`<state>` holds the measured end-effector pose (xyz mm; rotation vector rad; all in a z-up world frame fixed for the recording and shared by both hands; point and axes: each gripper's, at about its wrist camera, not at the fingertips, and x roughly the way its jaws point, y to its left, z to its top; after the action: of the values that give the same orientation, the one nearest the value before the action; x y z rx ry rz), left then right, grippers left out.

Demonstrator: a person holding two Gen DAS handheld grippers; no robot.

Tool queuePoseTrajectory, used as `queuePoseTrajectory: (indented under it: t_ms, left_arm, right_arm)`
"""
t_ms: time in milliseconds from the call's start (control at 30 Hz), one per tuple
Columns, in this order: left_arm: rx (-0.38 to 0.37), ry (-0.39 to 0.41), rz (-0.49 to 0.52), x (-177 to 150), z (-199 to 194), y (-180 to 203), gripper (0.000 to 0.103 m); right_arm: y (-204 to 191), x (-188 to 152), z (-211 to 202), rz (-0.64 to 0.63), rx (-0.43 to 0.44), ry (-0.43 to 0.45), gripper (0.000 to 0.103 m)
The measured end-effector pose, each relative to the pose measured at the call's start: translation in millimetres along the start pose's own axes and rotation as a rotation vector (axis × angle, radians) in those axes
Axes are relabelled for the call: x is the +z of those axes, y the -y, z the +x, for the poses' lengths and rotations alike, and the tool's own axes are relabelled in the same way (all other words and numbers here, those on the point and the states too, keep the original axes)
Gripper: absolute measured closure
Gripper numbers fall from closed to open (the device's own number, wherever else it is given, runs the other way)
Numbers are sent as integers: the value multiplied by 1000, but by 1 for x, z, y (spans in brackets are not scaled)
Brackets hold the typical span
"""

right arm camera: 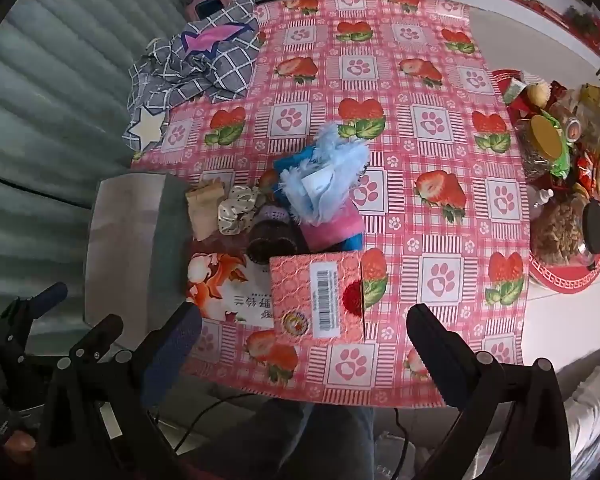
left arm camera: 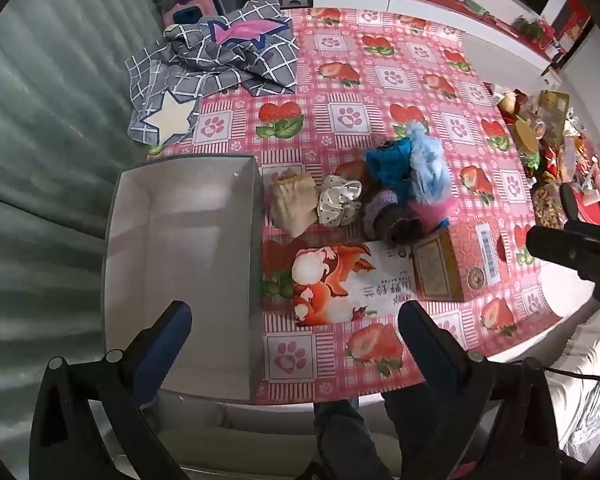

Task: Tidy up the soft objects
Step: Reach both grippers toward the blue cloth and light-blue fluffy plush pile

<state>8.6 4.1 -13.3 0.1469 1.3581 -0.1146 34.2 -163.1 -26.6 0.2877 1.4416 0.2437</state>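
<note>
Box point(left arm camera: 132, 264) (white inside) holds nothing; soft pile point(left arm camera: 396, 184) lies beside it.

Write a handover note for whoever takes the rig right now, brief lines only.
Left gripper: open, empty, above the table's near edge.
Right gripper: open, empty, above the pink box.
White box: at the table's left edge, nothing in it.
Soft pile beside it: beige pouch, dotted scrunchie, fluffy blue cloth, dark knit piece.
Checked blanket lies crumpled at the far left corner.
Done: nothing sorted yet.
Left: all soft items, presumably into the white box.
</note>
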Motion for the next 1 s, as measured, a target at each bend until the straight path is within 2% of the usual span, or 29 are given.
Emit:
queuePoseTrajectory:
  t_ms: [233, 500, 600, 1000]
  left_arm:
    - [15, -45, -35, 33, 23, 5, 0]
    - [39, -78, -32, 64, 50, 14, 0]
    - [47, -94, -21, 70, 58, 17, 0]
    - [75, -157, -32, 92, 94, 33, 0]
  right_arm:
    - [9, 34, 25, -40, 30, -57, 0]
    - [19, 65, 52, -52, 64, -126, 0]
    - [25, 77, 60, -63, 36, -135, 0]
    - [30, 103, 95, -83, 70, -188, 0]
